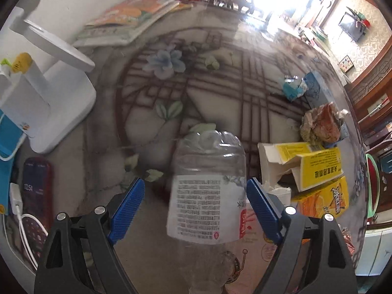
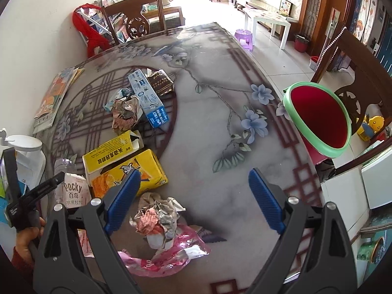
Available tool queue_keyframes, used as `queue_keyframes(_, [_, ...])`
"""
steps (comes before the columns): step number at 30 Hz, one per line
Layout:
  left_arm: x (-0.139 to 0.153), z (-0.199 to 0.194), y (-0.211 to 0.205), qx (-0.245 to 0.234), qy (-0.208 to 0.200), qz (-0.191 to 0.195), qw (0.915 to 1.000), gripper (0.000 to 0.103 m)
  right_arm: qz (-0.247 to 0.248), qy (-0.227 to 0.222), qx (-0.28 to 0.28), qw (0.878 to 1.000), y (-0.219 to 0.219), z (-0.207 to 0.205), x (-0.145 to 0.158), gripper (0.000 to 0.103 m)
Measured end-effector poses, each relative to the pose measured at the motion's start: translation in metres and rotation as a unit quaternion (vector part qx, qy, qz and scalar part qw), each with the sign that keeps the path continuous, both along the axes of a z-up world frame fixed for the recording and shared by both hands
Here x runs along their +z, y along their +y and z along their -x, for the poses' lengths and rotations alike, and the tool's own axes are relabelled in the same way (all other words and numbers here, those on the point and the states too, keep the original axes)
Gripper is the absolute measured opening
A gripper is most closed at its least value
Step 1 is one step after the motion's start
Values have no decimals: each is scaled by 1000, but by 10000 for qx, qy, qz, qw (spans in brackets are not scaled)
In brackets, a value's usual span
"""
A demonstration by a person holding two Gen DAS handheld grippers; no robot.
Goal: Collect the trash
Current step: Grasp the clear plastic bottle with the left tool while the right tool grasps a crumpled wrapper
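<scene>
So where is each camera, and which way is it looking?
Left wrist: on the left gripper, looking down at a clear bottle between its open jaws.
Right wrist: on the right gripper, looking down over crumpled wrappers toward a red bin; a hand shows.
Both see the yellow boxes.

- The left wrist view looked steeply down along its blue fingers (image 1: 127,210) at the table (image 1: 220,68), close above a clear bottle (image 1: 208,186) filling its 6 o'clock.
- The right wrist view sat higher, facing down the table's (image 2: 208,147) length toward a chair (image 2: 139,22) at 12 o'clock.
- Both showed the yellow boxes (image 1: 318,171) (image 2: 122,161): 3 o'clock in the left view, 9 o'clock in the right.
</scene>
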State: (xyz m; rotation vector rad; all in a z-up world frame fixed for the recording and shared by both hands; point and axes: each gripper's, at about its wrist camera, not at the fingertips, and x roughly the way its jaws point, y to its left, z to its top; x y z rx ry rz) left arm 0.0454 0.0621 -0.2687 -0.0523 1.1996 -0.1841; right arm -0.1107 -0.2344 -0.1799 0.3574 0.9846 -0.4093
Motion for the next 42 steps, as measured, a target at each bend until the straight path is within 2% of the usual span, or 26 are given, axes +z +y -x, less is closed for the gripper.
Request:
queue_keyframes(2, [-4, 0, -3, -81, 11, 96, 9999, 80, 17, 18, -32, 10000, 2, -1, 1, 88])
queue_keyframes(4, [-8, -1, -6, -135, 71, 253, 9996, 58, 55, 29, -48, 10000, 4, -3, 1, 88])
queue_keyframes(8, [-11, -8, -10, -261, 121, 450, 9986, 58, 144, 15, 37, 9999, 5, -14, 6, 88])
queue_keyframes(17, [13, -20, -9, -223, -415, 380, 9982, 58, -26, -150, 462, 9988, 5, -67, 10, 88])
queue_keyframes(20, [17, -24, -7, -208, -508, 299, 9980, 58, -264, -182, 719, 9969, 11, -91, 5, 66])
queue_keyframes(26, [11, -34, -5, -153, -504, 109, 9985, 59, -918, -20, 949, 9912, 19, -144, -24, 65])
queue_keyframes(31, [5, -40, 8, 106, -308, 248, 9992, 59, -704, 142, 1180, 9904, 33, -176, -38, 66])
queue_keyframes(34, [3, -39, 13, 135, -317, 317, 9989, 73, -754, 235, 1233, 9892, 34, -187, -47, 66])
queue_keyframes(38, [3, -37, 17, 122, -327, 308, 9989, 78, -845, 411, 1322, 9868, 36, -198, -61, 65])
queue_keyframes(40, [5, -36, 20, 191, -363, 292, 9987, 79, -853, 503, 1365, 9857, 37, -201, -66, 54])
queue_keyframes(41, [6, -36, 21, 205, -366, 301, 9987, 79, -845, 553, 1386, 9852, 38, -201, -68, 37])
queue_keyframes(42, [7, -35, 22, 201, -361, 336, 9986, 80, -879, 530, 1401, 9848, 39, -199, -67, 32])
